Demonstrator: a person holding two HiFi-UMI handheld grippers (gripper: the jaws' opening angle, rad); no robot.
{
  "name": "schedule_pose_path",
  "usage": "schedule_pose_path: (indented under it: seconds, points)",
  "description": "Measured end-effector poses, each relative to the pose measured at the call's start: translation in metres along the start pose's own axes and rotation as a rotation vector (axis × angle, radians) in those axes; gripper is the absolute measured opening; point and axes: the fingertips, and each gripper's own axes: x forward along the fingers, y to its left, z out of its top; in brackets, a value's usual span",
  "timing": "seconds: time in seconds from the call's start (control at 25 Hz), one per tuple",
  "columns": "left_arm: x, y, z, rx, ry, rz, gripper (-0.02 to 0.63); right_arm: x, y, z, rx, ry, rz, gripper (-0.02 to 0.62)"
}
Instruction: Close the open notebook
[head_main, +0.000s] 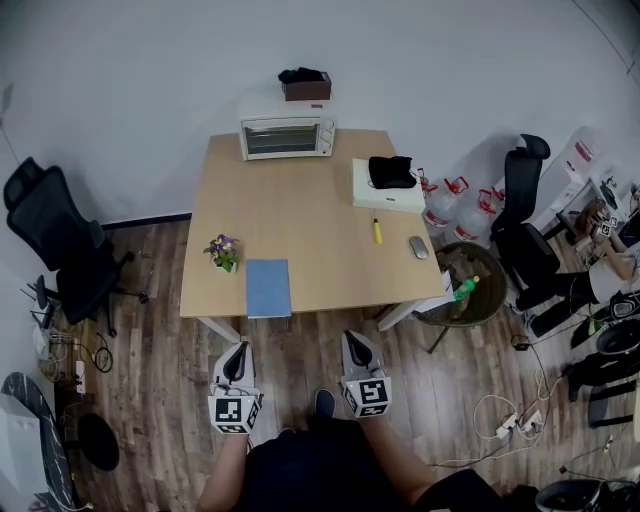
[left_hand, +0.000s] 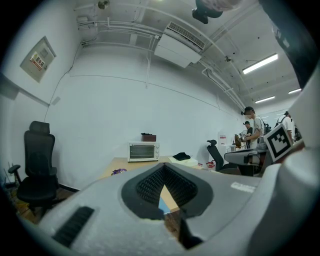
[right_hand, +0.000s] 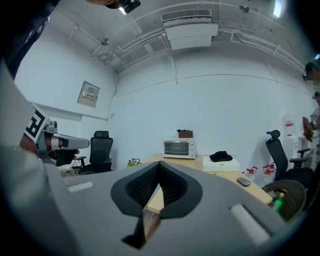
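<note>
The blue notebook (head_main: 268, 288) lay lengthwise just ahead of my left gripper (head_main: 237, 350), farther from my right gripper (head_main: 356, 342); both were clenched, empty.

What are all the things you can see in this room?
table: 1, light wood, middle
oven: 1, white, table's far edge
brown box: 1, on the oven
white box: 1, table's right side, black cloth on top
pen: 1, yellow, near the white box
mouse: 1, grey, table's right edge
flowers: 1 pot, purple, table's left side
notebook: 1, blue, table's near edge
chairs: at least 2, black, left and right of table
jugs: at least 2, clear, right of table
bin: 1, dark, floor at right, green bottle inside
left gripper: 1, grey, shut, empty, before the table
right gripper: 1, grey, shut, empty, beside it
</note>
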Motion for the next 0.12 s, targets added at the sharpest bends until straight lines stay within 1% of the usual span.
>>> schedule_pose_path:
  seconds: [0.12]
  points:
    - [-0.0032,0.0024,-0.0007,0.004,0.005,0.002,-0.005,0.0018,0.0052,-0.0006,0.008,0.001,0.006,0.011]
